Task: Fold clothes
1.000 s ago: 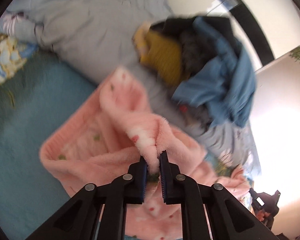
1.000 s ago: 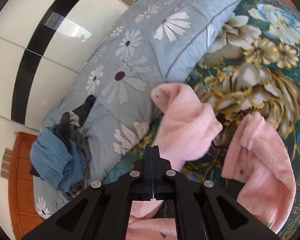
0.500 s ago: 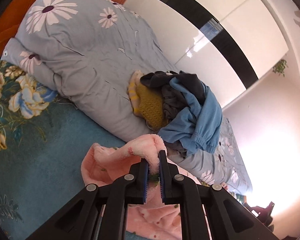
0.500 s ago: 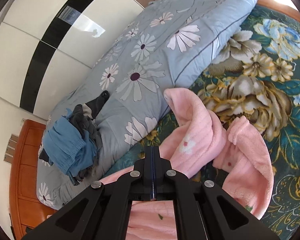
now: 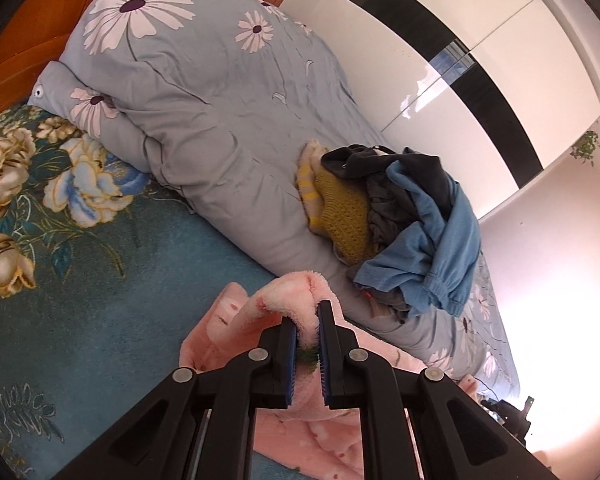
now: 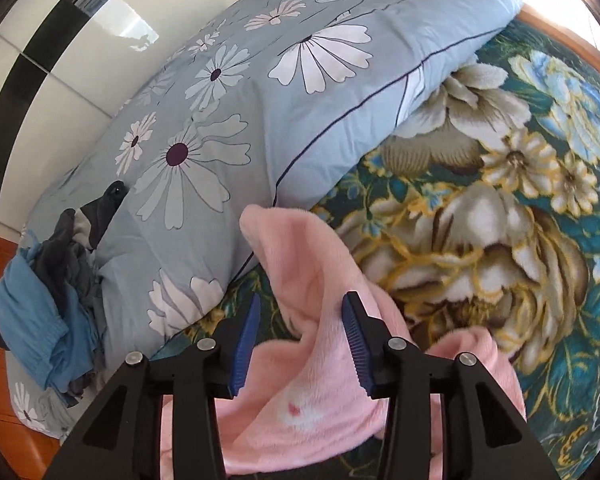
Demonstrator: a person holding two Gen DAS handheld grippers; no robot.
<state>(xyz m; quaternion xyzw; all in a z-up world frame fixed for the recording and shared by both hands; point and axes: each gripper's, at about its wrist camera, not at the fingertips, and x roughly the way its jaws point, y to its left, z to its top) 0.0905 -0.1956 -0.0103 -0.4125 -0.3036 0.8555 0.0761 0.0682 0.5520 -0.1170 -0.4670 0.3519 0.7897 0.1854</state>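
Note:
A fluffy pink garment lies on the teal floral bedspread. My left gripper is shut on a fold of its edge, with the rest bunched under and beside the fingers. In the right wrist view the same pink garment lies loose under my right gripper, whose jaws stand wide apart with the fabric between and below them, not pinched.
A rolled grey-blue daisy duvet runs along the bed, also in the right wrist view. A pile of clothes, blue, grey and mustard, sits on it. A glossy white and black wardrobe stands behind. A wooden headboard is at the left.
My right gripper was shut and has opened, and the pink garment has dropped loose beneath it. My left gripper keeps its hold and has tilted up toward the duvet.

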